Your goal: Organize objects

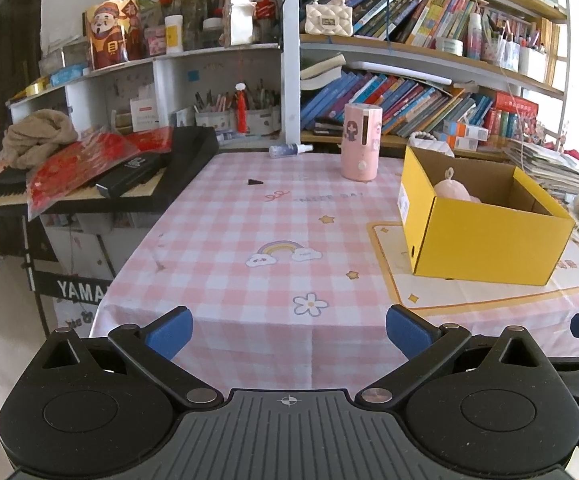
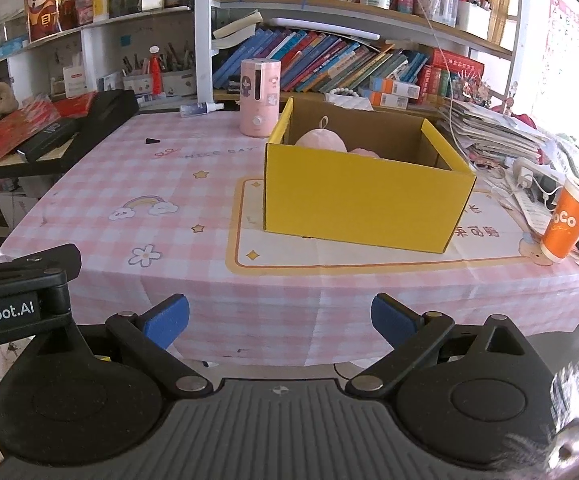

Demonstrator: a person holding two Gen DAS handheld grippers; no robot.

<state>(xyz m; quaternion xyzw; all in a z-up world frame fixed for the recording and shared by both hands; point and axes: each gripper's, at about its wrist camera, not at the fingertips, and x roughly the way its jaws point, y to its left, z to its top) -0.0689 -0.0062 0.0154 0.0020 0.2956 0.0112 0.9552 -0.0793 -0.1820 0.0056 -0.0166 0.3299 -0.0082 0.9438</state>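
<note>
On the table (image 2: 193, 216), yellow box (image 2: 365, 208) with pink plush (image 2: 321, 140) (both grippers spread, empty).

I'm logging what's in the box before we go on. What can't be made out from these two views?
- Pink plush toys: lower parts hidden by the yellow box wall, both views.
- Orange cup: lettering cut off, right wrist view.
- Small black object: too small to identify.

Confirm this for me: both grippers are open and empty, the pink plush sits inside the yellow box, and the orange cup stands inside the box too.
Wrong on the cup. The orange cup stands on the table outside the yellow box, to its right, as the right wrist view shows. The pink plush is inside, and the left gripper and right gripper are open and empty.
</note>
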